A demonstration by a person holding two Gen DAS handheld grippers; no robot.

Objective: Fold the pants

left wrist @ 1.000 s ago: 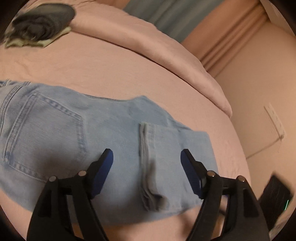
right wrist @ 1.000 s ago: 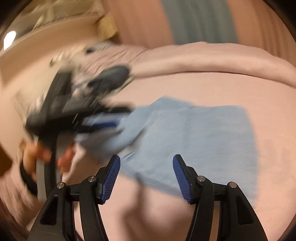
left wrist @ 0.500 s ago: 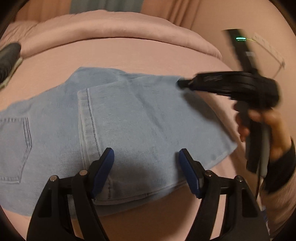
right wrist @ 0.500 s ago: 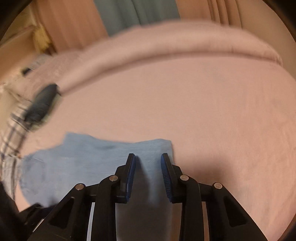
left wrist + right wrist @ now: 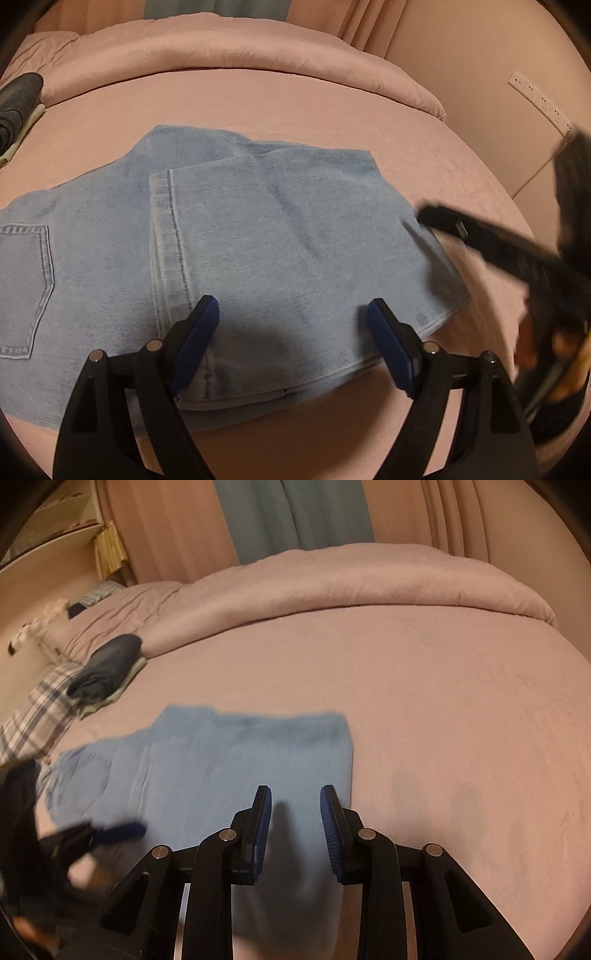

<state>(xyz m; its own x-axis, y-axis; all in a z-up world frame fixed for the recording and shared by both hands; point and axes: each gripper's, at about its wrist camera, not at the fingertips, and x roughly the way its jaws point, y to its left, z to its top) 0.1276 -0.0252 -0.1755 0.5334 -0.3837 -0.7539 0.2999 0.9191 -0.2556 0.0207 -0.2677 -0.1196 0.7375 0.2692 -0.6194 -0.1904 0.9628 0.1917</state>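
Light-blue denim jeans (image 5: 236,251) lie folded on the pink bed (image 5: 280,110), hemmed leg ends laid across the seat, a back pocket showing at the left. Above the near edge, the left gripper (image 5: 293,343) hovers; its jaws have just been opening and stand wide, gripping nothing. The right gripper (image 5: 295,830) is at the jeans' right edge, jaws narrowed with a clear gap, denim beneath, pads not pressing. Dark folded clothes (image 5: 107,668) sit near the duvet (image 5: 351,579).
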